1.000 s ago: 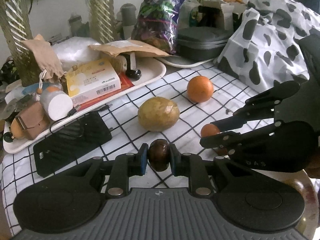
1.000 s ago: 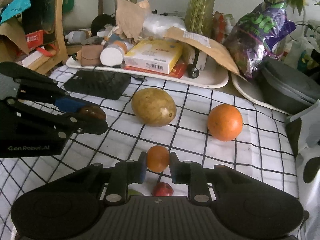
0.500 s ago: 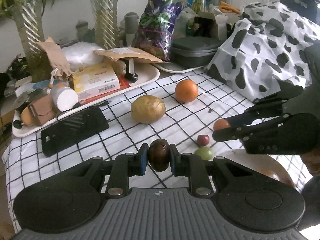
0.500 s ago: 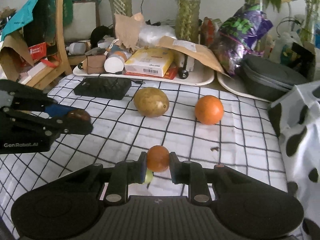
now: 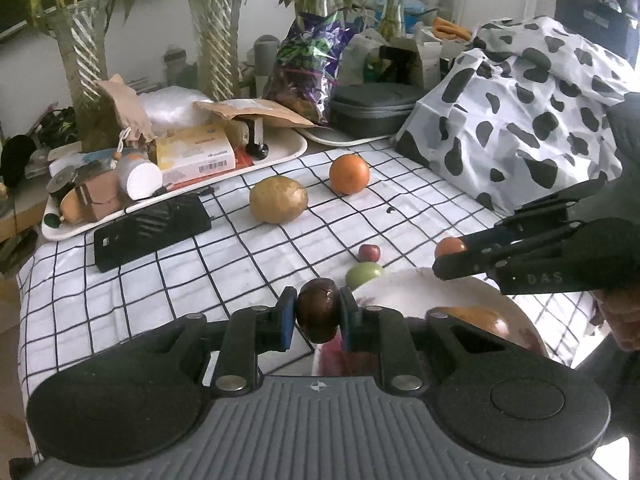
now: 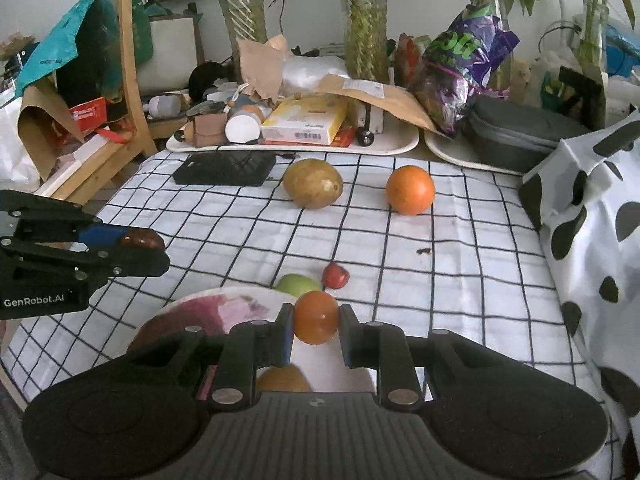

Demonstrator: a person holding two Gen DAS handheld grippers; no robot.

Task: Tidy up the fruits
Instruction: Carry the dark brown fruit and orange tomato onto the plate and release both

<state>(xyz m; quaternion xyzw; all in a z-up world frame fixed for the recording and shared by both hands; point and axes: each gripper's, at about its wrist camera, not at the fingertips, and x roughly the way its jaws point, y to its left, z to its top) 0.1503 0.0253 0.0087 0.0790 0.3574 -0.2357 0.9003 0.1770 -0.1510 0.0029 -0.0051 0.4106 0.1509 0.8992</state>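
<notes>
A checked cloth (image 6: 460,280) is spread over the table, and a spotted cloth (image 5: 520,120) is heaped at its right edge. A cluttered white tray (image 6: 400,145) is set along the far side, with a black case (image 6: 224,169) lying just in front of it. A plate (image 6: 224,304) is seen at the near edge, below both grippers. A mango (image 6: 313,183) and an orange (image 6: 410,189) are laid apart on the cloth further back. A green fruit (image 6: 296,283) and a small red fruit (image 6: 335,275) are found just beyond the plate's rim, close together. A dark brown fruit (image 5: 318,315) is clamped in the left gripper (image 5: 317,320), and a small orange fruit (image 6: 316,317) is clamped in the right gripper (image 6: 314,334), held above the plate.
</notes>
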